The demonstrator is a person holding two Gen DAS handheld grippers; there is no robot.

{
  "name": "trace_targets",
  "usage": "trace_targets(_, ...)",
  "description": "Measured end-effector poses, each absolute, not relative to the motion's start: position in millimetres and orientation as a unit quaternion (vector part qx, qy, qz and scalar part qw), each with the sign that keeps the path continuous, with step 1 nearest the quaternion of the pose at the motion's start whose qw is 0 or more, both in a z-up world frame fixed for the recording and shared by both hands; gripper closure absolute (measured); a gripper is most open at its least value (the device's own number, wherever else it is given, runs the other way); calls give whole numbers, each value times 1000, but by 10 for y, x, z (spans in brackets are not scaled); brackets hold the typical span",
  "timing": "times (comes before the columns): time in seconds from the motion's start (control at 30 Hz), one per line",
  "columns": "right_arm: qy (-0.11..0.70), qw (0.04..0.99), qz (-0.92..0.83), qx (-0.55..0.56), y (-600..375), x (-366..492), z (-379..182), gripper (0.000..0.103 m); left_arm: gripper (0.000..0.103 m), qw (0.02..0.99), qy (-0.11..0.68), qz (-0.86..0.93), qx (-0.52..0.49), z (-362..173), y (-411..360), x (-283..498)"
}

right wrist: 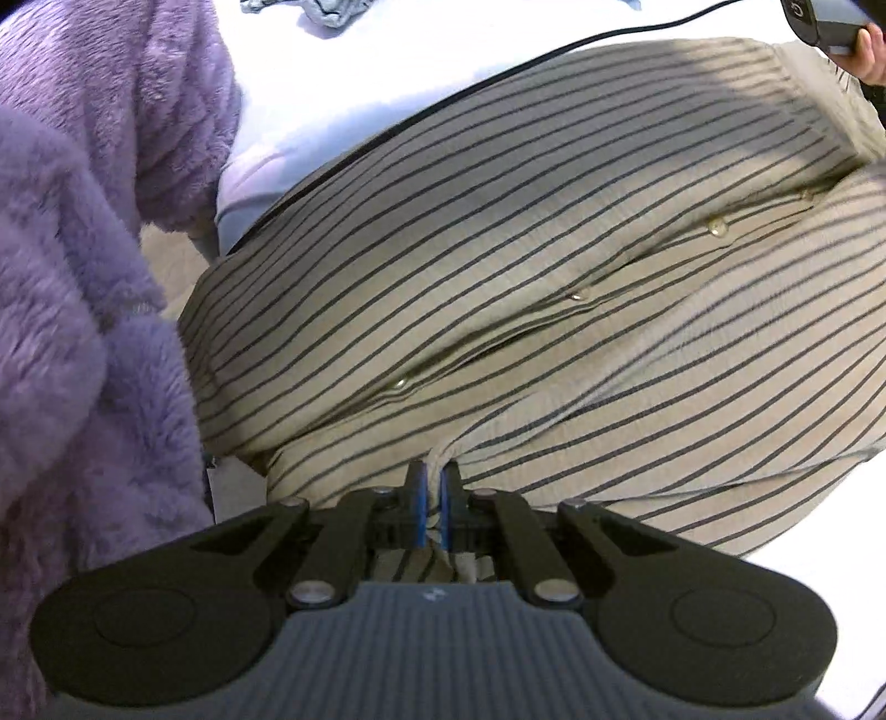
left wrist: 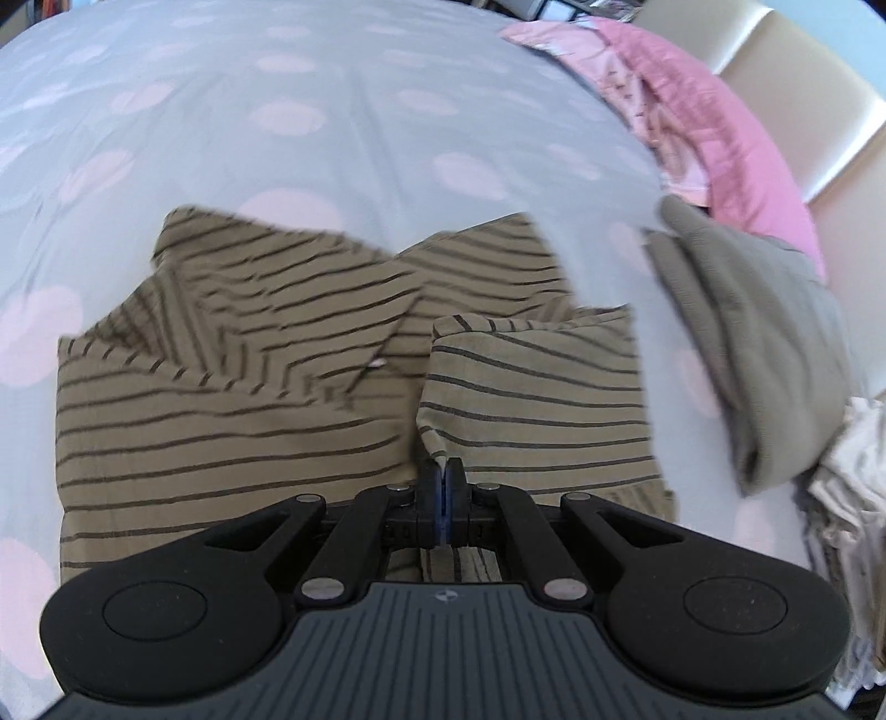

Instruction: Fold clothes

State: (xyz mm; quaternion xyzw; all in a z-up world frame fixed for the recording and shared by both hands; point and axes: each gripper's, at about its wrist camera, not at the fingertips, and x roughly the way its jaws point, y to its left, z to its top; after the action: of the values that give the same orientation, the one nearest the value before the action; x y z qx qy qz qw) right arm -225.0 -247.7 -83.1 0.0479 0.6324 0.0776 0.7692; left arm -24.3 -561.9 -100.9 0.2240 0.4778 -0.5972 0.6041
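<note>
- Left wrist view: the left gripper [left wrist: 441, 471] has its jaws pressed together on an edge of the striped shirt [left wrist: 232, 421], pinching the fabric where a folded panel meets the body of the garment.
- The shirt lies on the spotted bed sheet [left wrist: 332, 111], partly folded, with one panel already turned over on the right side. A folded grey garment [left wrist: 758, 343] sits apart to the right, near a pink cloth [left wrist: 736, 127].
- Right wrist view: the right gripper [right wrist: 434, 482] likewise has its jaws nearly closed, nipping a bunched bit of the same shirt at its near edge; the button placket [right wrist: 581, 293] runs diagonally across the cloth.
- A fluffy purple garment [right wrist: 83, 277] lies at the left, and a black cable [right wrist: 387, 133] crosses the shirt's far edge. The other hand [right wrist: 869, 50] shows at the top right corner.
- Judged step: a fold is in progress, both grippers carrying cloth.
- The next move likely calls for laying the held edges flat and aligned, then letting go without dragging the layers askew.
</note>
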Motion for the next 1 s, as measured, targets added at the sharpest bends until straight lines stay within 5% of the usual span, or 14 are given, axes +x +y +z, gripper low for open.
trace_targets(0.2, 647, 758, 69, 33, -2380, -2188, -907, 97, 85, 605, 474, -595, 235, -968, -5422, -191)
trace_targets(0.47, 647, 760, 48, 17, -2121, -2209, -813, 88, 85, 592, 448, -619, 257, -602, -4594, -154)
trace_targets(1.0, 563, 824, -51, 25, -1394, -2642, -560, 88, 85, 511, 430, -666, 332, -213, -2657, -740)
